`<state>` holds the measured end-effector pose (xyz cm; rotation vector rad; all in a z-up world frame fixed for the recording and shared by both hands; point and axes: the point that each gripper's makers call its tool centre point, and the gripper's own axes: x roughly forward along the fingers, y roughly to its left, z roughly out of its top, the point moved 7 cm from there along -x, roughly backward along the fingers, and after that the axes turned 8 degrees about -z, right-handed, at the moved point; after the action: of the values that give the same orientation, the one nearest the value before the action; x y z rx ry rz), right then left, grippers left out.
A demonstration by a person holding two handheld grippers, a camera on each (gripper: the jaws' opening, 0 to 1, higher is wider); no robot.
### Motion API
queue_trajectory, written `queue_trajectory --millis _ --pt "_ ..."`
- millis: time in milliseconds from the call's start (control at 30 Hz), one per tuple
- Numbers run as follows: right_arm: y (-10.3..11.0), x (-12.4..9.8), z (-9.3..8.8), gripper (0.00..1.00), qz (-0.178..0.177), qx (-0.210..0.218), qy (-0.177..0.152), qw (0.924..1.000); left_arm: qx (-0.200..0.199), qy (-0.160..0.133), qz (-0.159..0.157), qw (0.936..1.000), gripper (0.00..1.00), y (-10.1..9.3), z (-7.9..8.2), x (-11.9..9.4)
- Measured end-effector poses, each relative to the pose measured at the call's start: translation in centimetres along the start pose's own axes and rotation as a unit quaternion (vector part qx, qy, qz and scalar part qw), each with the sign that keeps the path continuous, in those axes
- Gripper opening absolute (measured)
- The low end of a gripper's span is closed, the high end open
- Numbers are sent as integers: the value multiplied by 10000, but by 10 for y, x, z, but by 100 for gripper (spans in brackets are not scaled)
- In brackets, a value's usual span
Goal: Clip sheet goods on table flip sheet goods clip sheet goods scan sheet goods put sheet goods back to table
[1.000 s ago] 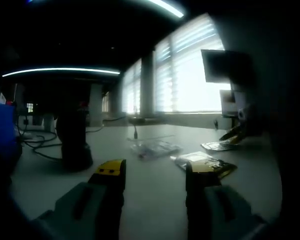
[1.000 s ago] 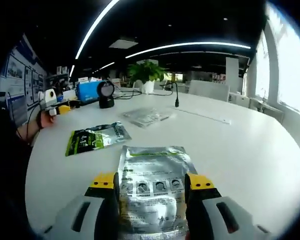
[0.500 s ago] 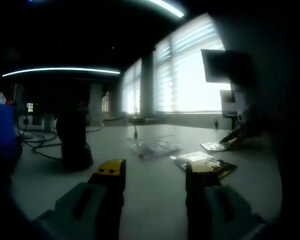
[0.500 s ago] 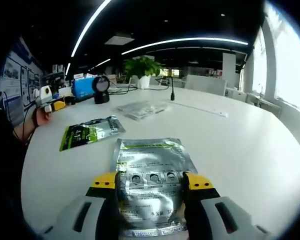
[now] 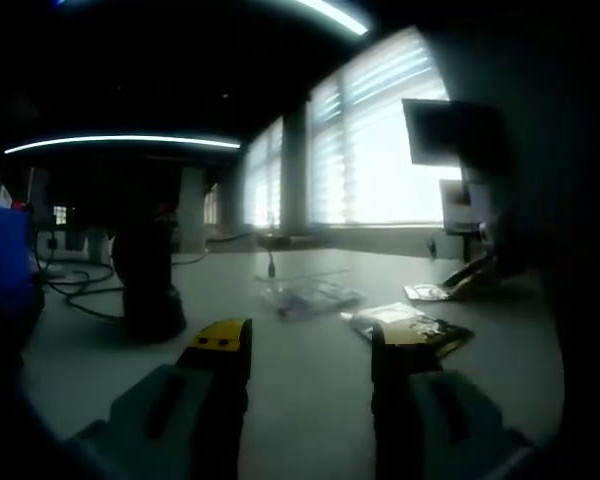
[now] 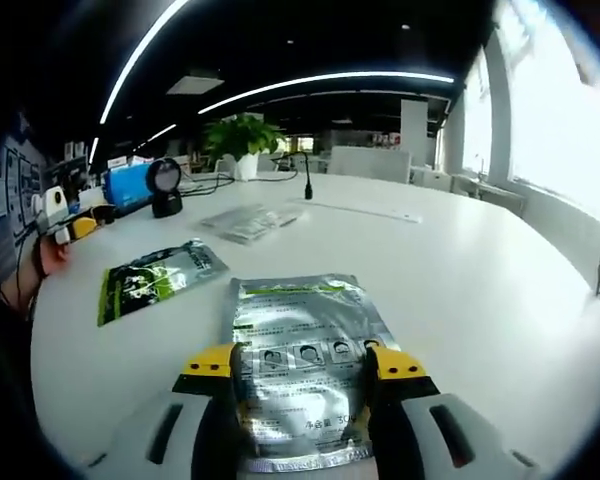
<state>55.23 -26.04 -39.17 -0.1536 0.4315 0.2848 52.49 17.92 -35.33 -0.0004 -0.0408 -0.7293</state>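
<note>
Right gripper (image 6: 302,365) jaws clamped on the silver pouch (image 6: 302,350) at its near edge, far end resting on the tabletop (image 6: 500,290). Looks light, floppy, slick foil; grip the sealed edge. Left gripper (image 5: 310,345) jaws apart, empty.

Near edge of the silver pouch (image 6: 302,365) tucked down between the two jaws of the right claw (image 6: 304,372), hidden there; grip on it not to be made out. Print on that pouch too small to read, likewise on the green packet (image 6: 152,280) ahead and left of the claw. Clear packet (image 6: 246,221) farther ahead, contents too blurred to tell. Hand (image 6: 35,270) at far left cut off by the edge. In the left gripper view, dim and backlit: dark cylinder (image 5: 147,285) ahead-left of the left claw (image 5: 310,350), details lost in shadow; packet (image 5: 408,325) partly hidden behind the right jaw tip; small packet (image 5: 432,292) far ahead-right, too small to identify.
</note>
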Motion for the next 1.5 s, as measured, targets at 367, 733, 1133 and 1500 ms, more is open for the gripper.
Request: queue_trajectory --millis 367,733,1133,1500 --pt "13 -7 1 45 -638 258 30 9976 6 -1 1 10000 41 1 0 0" --pt "28 -13 1 44 -1098 454 45 9929 3 -20 -3 10000 41 1 1 0" --pt "42 -14 1 44 -1874 826 38 9788 -10 -22 -44 10000 41 2 0 0" --pt "41 -12 0 43 -2313 1040 53 9673 -159 -95 19 9998 40 4 1 -3"
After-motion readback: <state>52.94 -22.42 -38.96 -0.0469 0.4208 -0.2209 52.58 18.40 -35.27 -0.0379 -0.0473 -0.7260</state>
